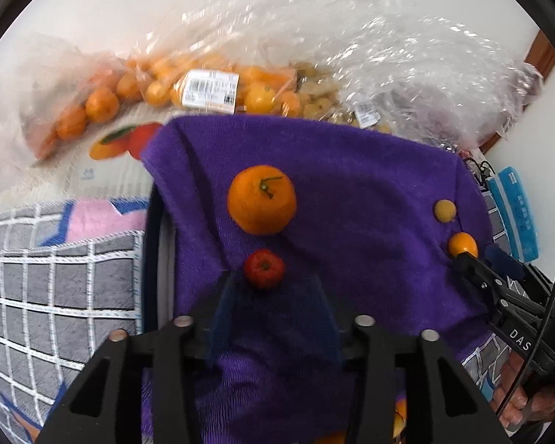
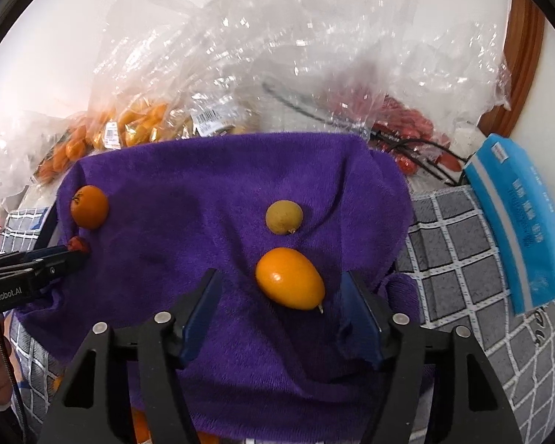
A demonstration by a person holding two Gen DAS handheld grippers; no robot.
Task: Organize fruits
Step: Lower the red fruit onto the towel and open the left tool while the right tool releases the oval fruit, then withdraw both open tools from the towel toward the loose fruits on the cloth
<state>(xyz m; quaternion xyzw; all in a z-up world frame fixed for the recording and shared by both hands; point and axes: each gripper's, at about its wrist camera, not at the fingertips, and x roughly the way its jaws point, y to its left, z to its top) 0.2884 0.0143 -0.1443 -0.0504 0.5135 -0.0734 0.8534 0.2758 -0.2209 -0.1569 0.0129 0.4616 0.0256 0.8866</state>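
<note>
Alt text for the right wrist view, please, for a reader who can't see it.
The right tongs hang open around an oval orange kumquat lying on a purple towel, jaws not touching it. A yellowish round fruit sits just beyond; at far left, the left tongs reach a small red fruit below a mandarin.

Bright, even indoor light; strong fisheye warp in both wrist views.

Glare sparkles across the clear plastic bags [image 2: 296,55], which smear with motion blur. The purple towel [image 1: 351,185] stays fairly sharp, with soft shadows beneath the fruit. Edges bend, the corners go black, and the white wall [image 1: 111,7] is nearly blown out.
</note>
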